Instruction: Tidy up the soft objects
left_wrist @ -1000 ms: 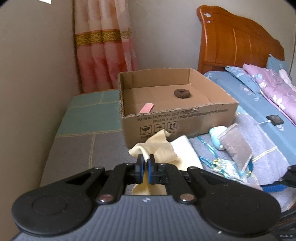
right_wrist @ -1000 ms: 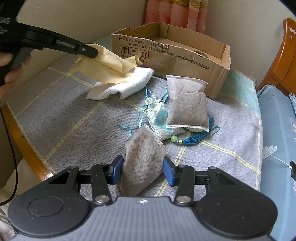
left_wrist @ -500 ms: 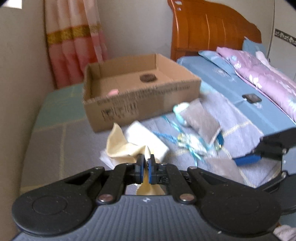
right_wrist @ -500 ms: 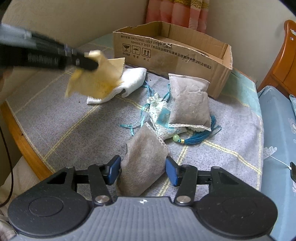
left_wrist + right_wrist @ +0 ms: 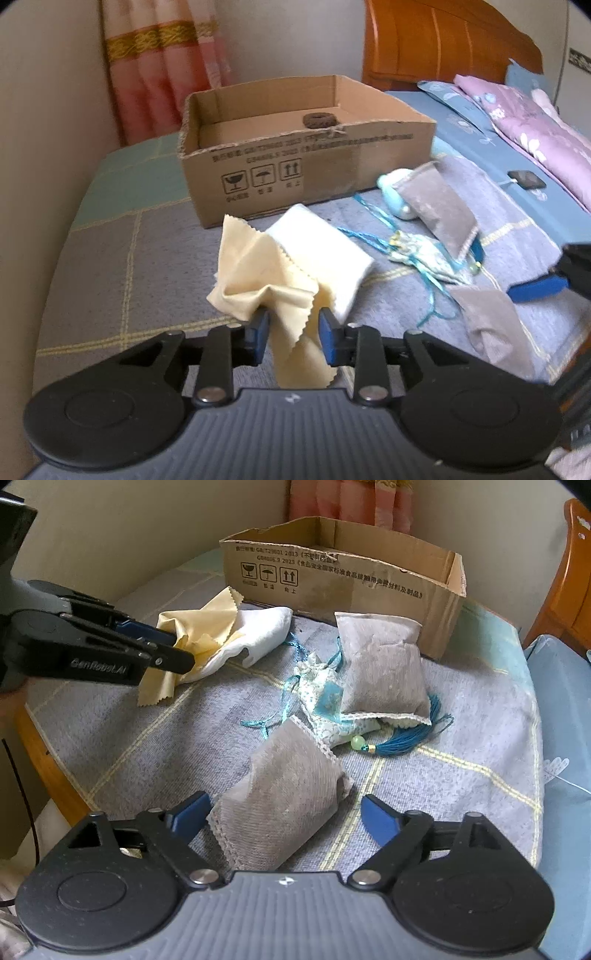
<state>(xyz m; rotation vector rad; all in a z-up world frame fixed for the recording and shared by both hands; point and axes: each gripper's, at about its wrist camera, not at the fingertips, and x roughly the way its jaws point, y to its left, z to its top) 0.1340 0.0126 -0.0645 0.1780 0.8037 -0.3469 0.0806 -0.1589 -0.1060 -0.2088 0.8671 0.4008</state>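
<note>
Your left gripper (image 5: 181,653), marked "GenRobot.AI", has jaws just parted around the yellow cloth (image 5: 266,273). Your right gripper (image 5: 284,812) jaws just opened wide, grey sachet (image 5: 284,797) loose between. Only the left view shows the cardboard box (image 5: 306,162) holding a dark ring (image 5: 320,120).

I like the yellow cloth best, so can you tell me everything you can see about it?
The yellow cloth is thin, soft-looking fabric, pale yellow with zigzag-cut edges. It is crumpled and folded, with one corner sticking up. It sits between the blue pads of the left gripper, whose jaws have just been opening, so they no longer pinch it. It lies partly on the white cloth, on the grey checked cover.
</note>
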